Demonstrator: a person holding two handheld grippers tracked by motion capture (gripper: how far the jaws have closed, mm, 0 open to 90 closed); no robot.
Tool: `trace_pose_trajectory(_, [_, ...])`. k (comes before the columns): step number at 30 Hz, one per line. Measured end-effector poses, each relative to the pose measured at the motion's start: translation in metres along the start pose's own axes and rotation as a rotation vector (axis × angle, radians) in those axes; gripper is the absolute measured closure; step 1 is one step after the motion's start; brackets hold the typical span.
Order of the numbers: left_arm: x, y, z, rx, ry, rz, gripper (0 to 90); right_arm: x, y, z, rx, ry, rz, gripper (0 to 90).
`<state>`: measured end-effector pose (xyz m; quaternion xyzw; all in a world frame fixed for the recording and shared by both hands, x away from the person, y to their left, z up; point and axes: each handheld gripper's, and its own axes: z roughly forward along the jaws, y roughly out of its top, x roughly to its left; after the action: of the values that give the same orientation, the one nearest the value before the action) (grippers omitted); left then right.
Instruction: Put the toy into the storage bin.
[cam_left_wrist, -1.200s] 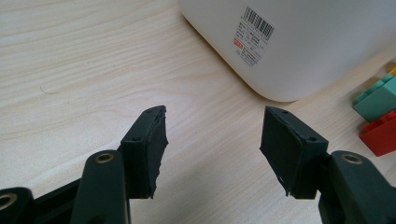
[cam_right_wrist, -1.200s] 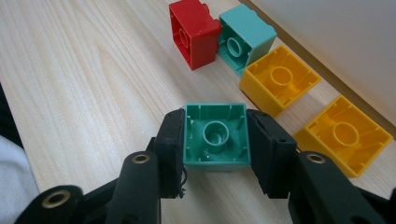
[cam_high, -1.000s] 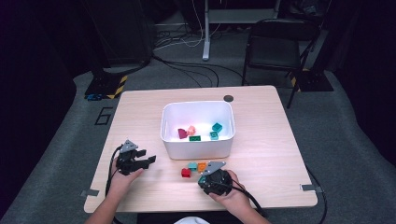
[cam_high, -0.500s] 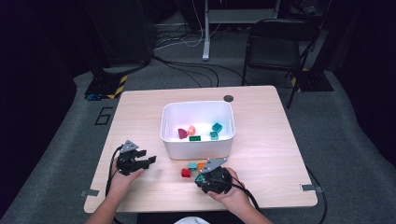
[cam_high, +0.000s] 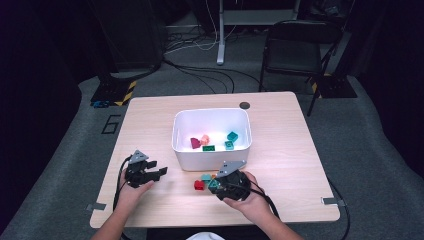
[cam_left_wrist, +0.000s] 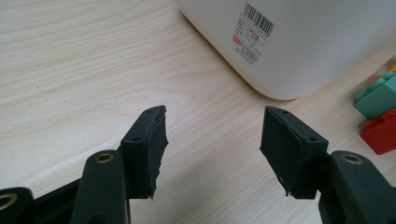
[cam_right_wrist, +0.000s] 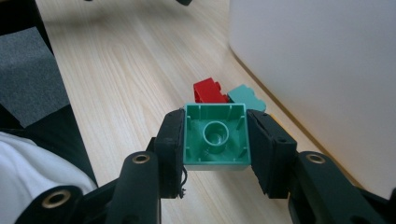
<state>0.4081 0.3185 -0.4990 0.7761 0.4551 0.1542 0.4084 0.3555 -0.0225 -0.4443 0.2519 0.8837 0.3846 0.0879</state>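
Observation:
My right gripper (cam_right_wrist: 215, 140) is shut on a green brick (cam_right_wrist: 215, 134), held hollow side toward the camera, above the table. In the high view that right gripper (cam_high: 220, 184) hangs just in front of the white bin (cam_high: 186, 154), the green brick (cam_high: 213, 184) at its tip. Under it lie a red brick (cam_right_wrist: 206, 90), a teal brick (cam_right_wrist: 246, 97) and a sliver of an orange brick (cam_right_wrist: 276, 120). My left gripper (cam_left_wrist: 212, 140) stands open over bare wood, nothing between its jaws. It sits left of the bin in the high view, left gripper (cam_high: 156, 172).
The bin holds several bricks: magenta (cam_high: 195, 143), pink (cam_high: 205, 139), green (cam_high: 209, 148) and teal (cam_high: 232, 136). Its labelled wall (cam_left_wrist: 299, 42) rises close ahead of the left gripper. A folding chair (cam_high: 295, 47) and cables stand beyond the table. A dark disc (cam_high: 244, 105) lies near the far edge.
My right gripper has lifted off the table with the green brick in its jaws. The left gripper has stayed where it was.

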Motion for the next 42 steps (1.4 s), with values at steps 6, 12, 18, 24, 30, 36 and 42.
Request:
trace_pose_trajectory(6, [0.0,0.0,0.0,0.003,0.001,0.0,40.4,-0.007,0.013,-0.014,-0.016,0.006,0.001,58.2])
trace_pose_trajectory(12, [0.0,0.0,0.0,0.003,-0.001,0.001,40.4,-0.007,0.029,-0.029,-0.033,-0.004,-0.027,58.2])
trace_pose_trajectory(18, [0.0,0.0,0.0,0.003,0.0,0.001,40.5,-0.01,0.044,-0.041,-0.037,-0.005,-0.034,58.2])
trace_pose_trajectory(24, [0.0,0.0,0.001,-0.002,0.003,-0.002,40.4,-0.014,0.062,-0.054,-0.045,-0.019,-0.063,58.2])
trace_pose_trajectory(30, [0.0,0.0,0.0,0.004,0.001,-0.002,40.4,-0.02,0.077,-0.062,-0.03,-0.037,-0.085,58.2])
trace_pose_trajectory(36, [0.0,0.0,0.0,0.004,0.001,-0.001,40.4,-0.028,0.09,-0.067,-0.027,-0.05,-0.083,58.2])
trace_pose_trajectory(42, [0.001,0.0,0.0,0.003,0.002,-0.002,40.4,-0.034,0.106,-0.076,-0.041,-0.051,-0.087,58.2])
